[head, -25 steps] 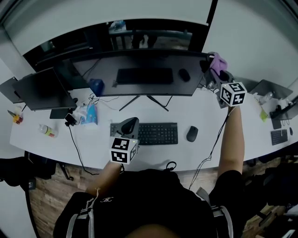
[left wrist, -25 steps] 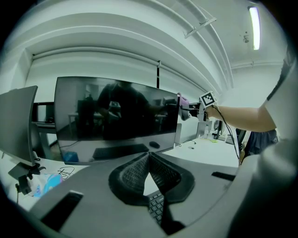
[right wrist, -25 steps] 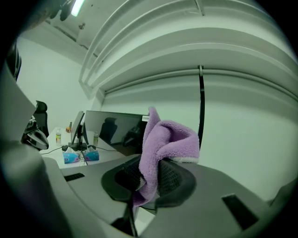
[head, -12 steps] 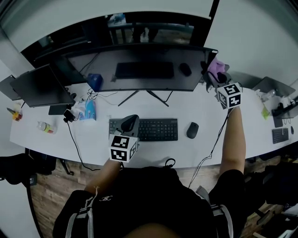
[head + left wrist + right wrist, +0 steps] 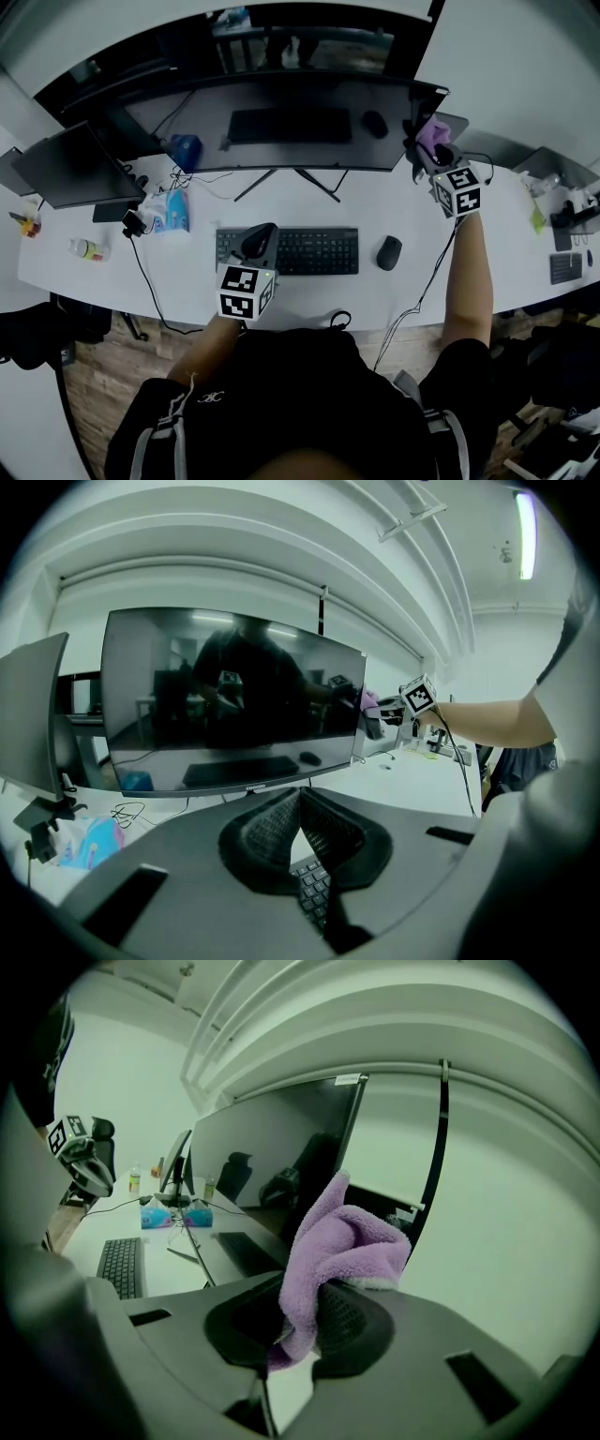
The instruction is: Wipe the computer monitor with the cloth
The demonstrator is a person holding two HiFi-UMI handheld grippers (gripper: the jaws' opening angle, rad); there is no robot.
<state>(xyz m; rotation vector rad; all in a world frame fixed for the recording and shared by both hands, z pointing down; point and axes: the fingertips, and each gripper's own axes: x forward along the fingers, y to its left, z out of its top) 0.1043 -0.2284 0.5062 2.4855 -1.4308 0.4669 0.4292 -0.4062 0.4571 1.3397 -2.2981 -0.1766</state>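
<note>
Desk: white and long, carrying everything here; both ends cut off by the frame.
Monitor: wide, dark, standing along the desk's back edge on a splayed foot. Glass mirroring the keyboard and mouse, so any smears impossible to make out.
Second monitor: smaller, dark, at the desk's back left corner, angled inward; no part in the task, judging by the cloth's position.
Keyboard: black, near the front edge, centred below the monitor; left end hidden behind the left gripper in the head view.
Left gripper: low over the keyboard's left end, probably parked there as the idle tool. Jaws closed pad against pad, nothing between them.
Right gripper: raised at the monitor's right edge, near its upper corner, a sensible place to begin a pass across the glass. Jaws clamped tight on the cloth.
Cloth: purple, fleecy, bunched. One fold pinched between the right jaws, the rest bulging past the tips, likely so that soft pile rather than hard jaw meets the screen. Just beside the monitor's right edge; touching or not, impossible to tell.
Tissue pack: blue and white, left of the keyboard, among cables.
Mouse: black, just right of the keyboard, well below the cloth.
</note>
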